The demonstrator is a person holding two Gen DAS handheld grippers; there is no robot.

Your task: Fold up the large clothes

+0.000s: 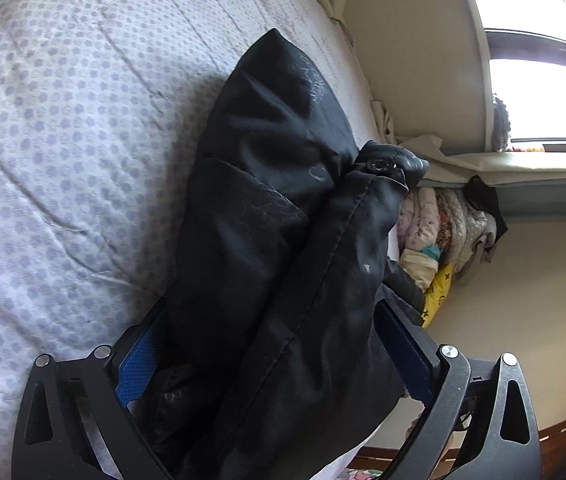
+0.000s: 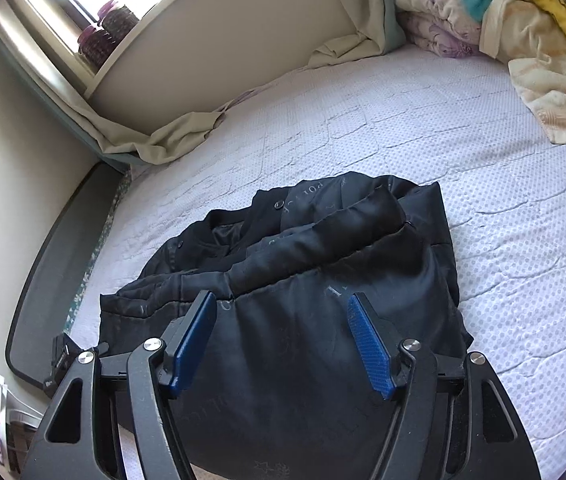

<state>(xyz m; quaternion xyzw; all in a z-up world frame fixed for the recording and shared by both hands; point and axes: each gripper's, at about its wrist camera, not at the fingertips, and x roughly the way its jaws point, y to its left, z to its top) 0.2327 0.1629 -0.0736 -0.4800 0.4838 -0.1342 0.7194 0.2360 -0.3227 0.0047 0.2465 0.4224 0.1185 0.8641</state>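
Observation:
A large black coat [image 2: 303, 280] lies bunched on the dotted white mattress [image 2: 443, 160], its printed lining facing up. My right gripper [image 2: 283, 320] is open just above the coat's near part, and its blue pads [image 2: 367, 344] hold nothing. In the left wrist view the same black coat [image 1: 275, 220] fills the space between my left gripper's [image 1: 267, 320] wide-spread fingers. A thick fold with a snap button [image 1: 379, 165] hangs through the jaws. The blue pads [image 1: 139, 360] are far apart, and whether they press the cloth is hidden.
A pile of folded quilts and a yellow cloth [image 2: 503, 12] lies at the mattress's far right corner. A beige sheet [image 2: 171, 140] is bunched along the headboard wall. A window sill with jars [image 2: 103, 28] is behind it. A dark bed frame edge [image 2: 63, 248] runs along the left.

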